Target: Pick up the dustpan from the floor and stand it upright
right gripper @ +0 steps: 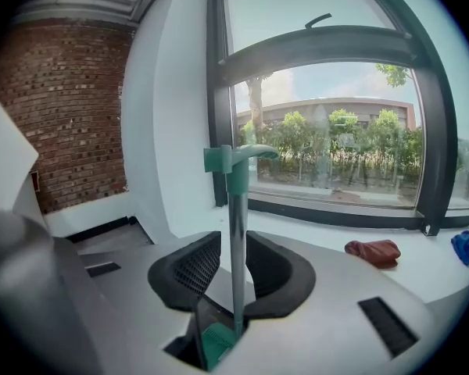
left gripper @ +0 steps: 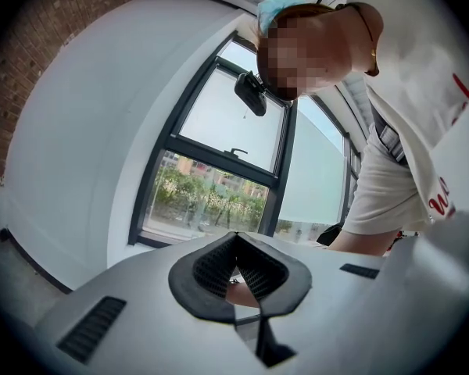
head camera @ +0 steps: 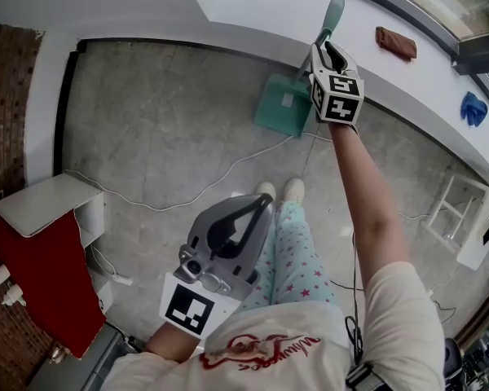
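The green dustpan [head camera: 281, 106] stands on the floor by the white wall, its pan down and its long handle [head camera: 334, 10] rising upright. My right gripper [head camera: 326, 51] is shut on the handle's shaft below the green grip. In the right gripper view the metal shaft [right gripper: 236, 209] runs straight up between the black pads [right gripper: 189, 270], and a bit of green pan [right gripper: 216, 344] shows beneath. My left gripper [head camera: 265, 204] hangs near the person's body, away from the dustpan, shut with nothing in it. Its tips meet in the left gripper view [left gripper: 234, 237].
A white cable [head camera: 212, 182] trails over the grey floor in front of the dustpan. The person's feet [head camera: 281, 190] stand just behind it. A red-brown cloth [head camera: 395, 42] and a blue item [head camera: 473, 108] lie on the windowsill. A white stand [head camera: 49, 202] sits left, a white rack [head camera: 464, 218] right.
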